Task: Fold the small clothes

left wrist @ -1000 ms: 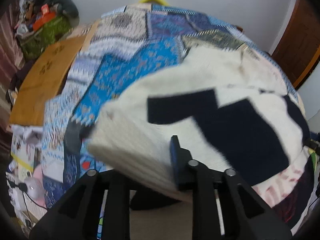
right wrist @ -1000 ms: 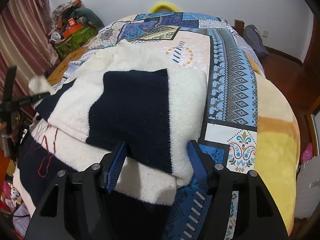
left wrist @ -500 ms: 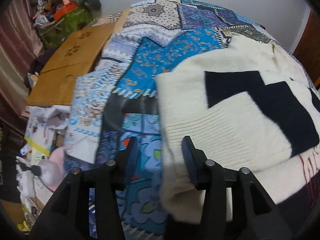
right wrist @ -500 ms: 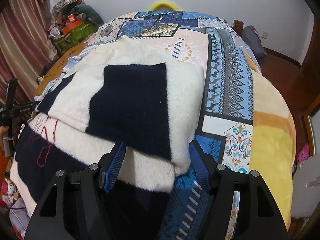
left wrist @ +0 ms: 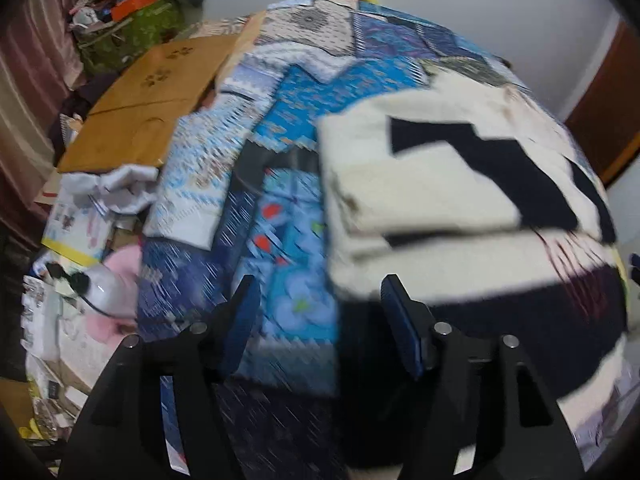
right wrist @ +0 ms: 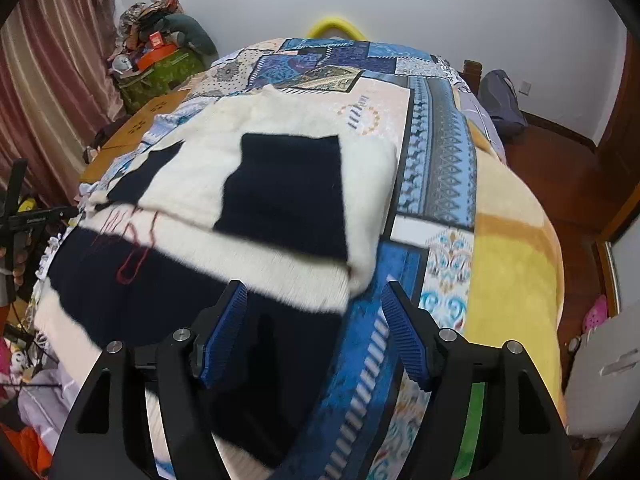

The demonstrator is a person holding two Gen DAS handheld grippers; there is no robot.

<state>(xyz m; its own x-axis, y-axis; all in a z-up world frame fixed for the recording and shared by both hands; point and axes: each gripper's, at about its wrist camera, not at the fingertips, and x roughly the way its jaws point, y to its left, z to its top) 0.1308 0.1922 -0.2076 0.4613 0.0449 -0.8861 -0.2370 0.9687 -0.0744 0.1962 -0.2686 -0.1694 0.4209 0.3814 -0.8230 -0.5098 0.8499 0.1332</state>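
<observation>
On the patchwork blue quilt (right wrist: 436, 152) lies the fuzzy cream-and-navy knitted sweater (right wrist: 288, 200), its upper part doubled over the lower. Both the left gripper (left wrist: 320, 320) and the right gripper (right wrist: 312, 320) hover released, empty, at the near hem. Next fold likely: pinch both hem corners evenly, lift low, and lay the thick, soft, ribbed knit flat without bunching.

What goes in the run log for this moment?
left gripper: open, empty | right gripper: open, empty | sweater: sleeves folded in, on bed
</observation>
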